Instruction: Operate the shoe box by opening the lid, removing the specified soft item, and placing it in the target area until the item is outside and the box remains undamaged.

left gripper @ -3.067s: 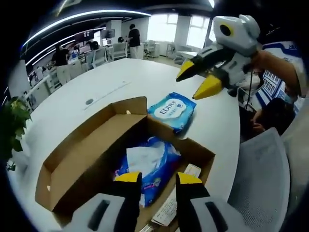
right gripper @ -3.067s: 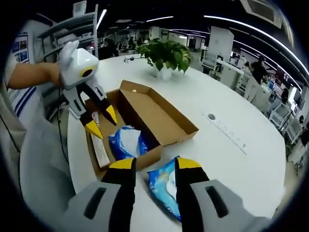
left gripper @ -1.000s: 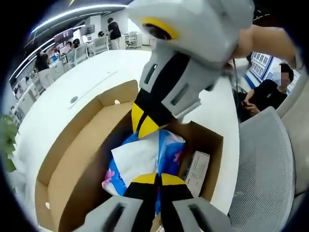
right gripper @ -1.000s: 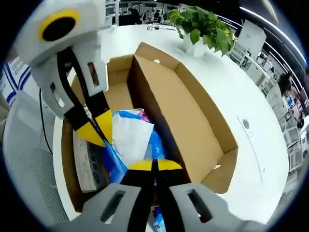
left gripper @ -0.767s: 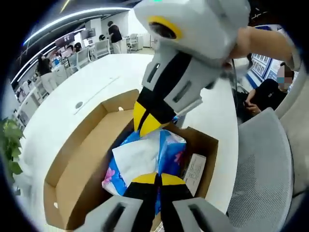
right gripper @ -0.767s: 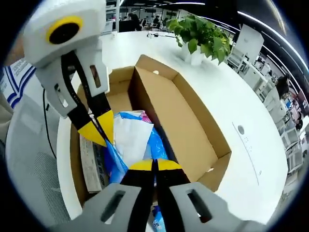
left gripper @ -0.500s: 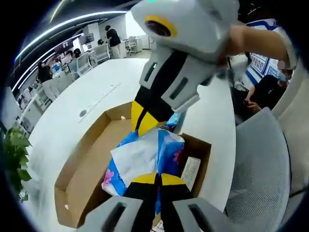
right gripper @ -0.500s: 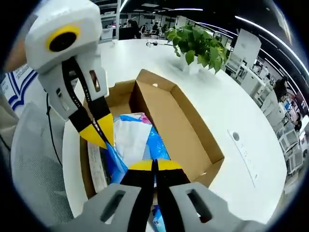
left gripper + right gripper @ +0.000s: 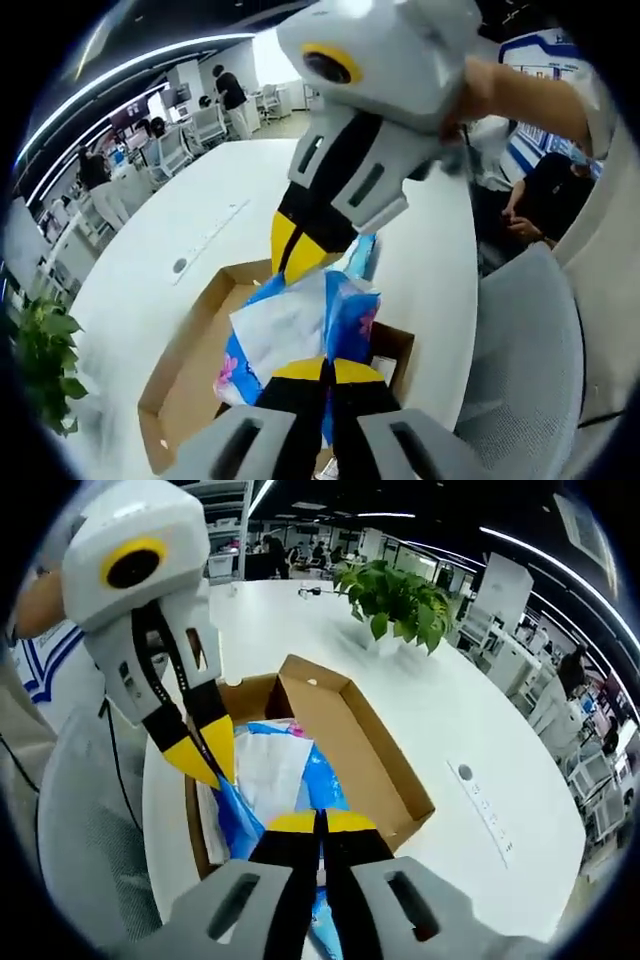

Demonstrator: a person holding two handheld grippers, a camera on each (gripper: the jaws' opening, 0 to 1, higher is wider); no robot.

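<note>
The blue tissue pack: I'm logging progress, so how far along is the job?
Done: the shoe box lies open. In hand: both the left gripper and right gripper are shut on the blue tissue pack, held above the box. Left: setting it on the white table.

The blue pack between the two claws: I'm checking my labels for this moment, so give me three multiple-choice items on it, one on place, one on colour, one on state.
1. Where is the blue pack?
A. above the open box
B. flat on the table
C. beside the plant

2. What colour are the claw tips?
A. red
B. yellow
C. green

3. How is the box?
A. taped shut
B. crushed
C. open

Answers: 1 A, the left claw and right claw each pinch an end of it over the box. 2 B, both pairs are yellow. 3 C, the brown lid stands open.
</note>
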